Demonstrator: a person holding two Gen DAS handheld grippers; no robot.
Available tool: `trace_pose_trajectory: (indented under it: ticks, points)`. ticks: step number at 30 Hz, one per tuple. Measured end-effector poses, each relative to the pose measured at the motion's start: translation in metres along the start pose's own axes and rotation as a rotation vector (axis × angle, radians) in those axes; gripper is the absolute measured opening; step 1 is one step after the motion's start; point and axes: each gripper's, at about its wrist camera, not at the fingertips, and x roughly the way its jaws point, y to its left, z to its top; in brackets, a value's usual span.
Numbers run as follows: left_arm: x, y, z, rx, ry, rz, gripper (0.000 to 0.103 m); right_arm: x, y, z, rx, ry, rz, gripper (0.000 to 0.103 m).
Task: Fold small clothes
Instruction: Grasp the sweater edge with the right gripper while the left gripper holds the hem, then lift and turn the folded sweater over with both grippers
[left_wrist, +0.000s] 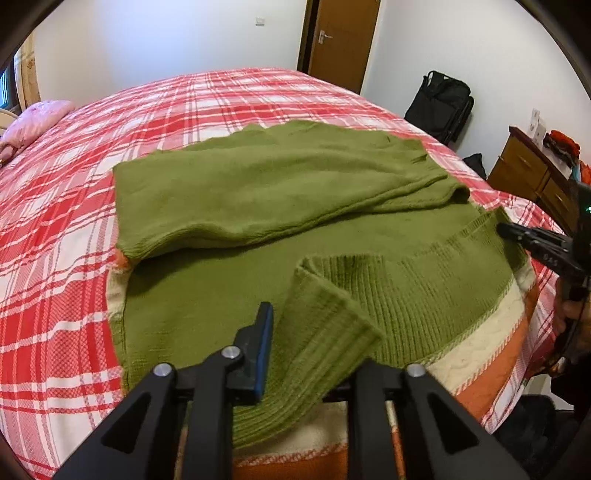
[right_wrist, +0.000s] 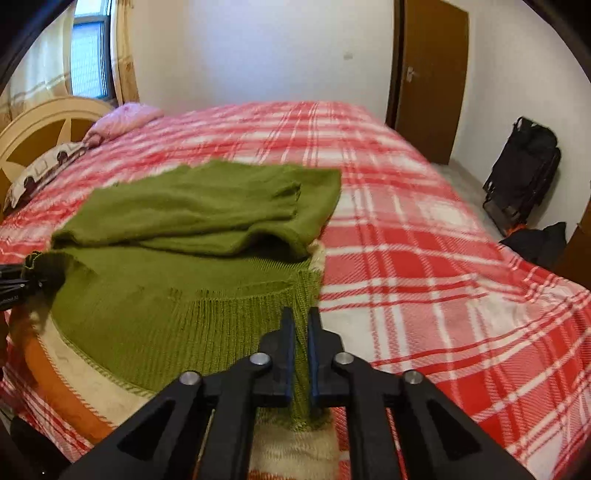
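Note:
A green knit sweater (left_wrist: 258, 192) lies inside out on the red plaid bed (left_wrist: 66, 229), its sleeves folded across the body. My left gripper (left_wrist: 314, 354) holds the ribbed hem's near left corner, raised and folded over; the right finger is hidden by the cloth. My right gripper (right_wrist: 301, 332) is shut on the hem's right corner (right_wrist: 301, 369) and also shows in the left wrist view (left_wrist: 517, 232). The sweater fills the left of the right wrist view (right_wrist: 192, 221), where the left gripper (right_wrist: 14, 280) shows at the left edge.
A pink pillow (left_wrist: 33, 122) lies at the head of the bed, by a cream headboard (right_wrist: 40, 122). A black bag (left_wrist: 439, 103) stands by the wall, a wooden dresser (left_wrist: 528, 173) at the right. A brown door (left_wrist: 340, 40) is behind.

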Motion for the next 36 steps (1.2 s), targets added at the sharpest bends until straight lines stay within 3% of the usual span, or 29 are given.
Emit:
trace_pose_trajectory:
  ticks: [10,17,31,34,36]
  points:
    - [-0.045,0.007,0.004,-0.071,-0.123,-0.005,0.008,-0.051,0.012,0.022,0.016,-0.143,0.024,0.004]
    - [-0.061,0.020,0.027,-0.143,-0.186,0.013,0.008,-0.059,0.020,0.054,-0.016,-0.221,0.028,0.004]
    - [-0.047,0.062,0.077,-0.231,-0.219,0.112,0.008,-0.015,0.035,0.102,-0.080,-0.226,0.013,0.004]
    - [-0.043,0.068,0.077,-0.205,-0.190,0.106,0.009,-0.011,0.036,0.097,-0.088,-0.213,0.012,0.004]
    - [-0.038,0.072,0.071,-0.187,-0.150,0.096,0.015,-0.011,0.035,0.092,-0.087,-0.207,0.008,0.004]
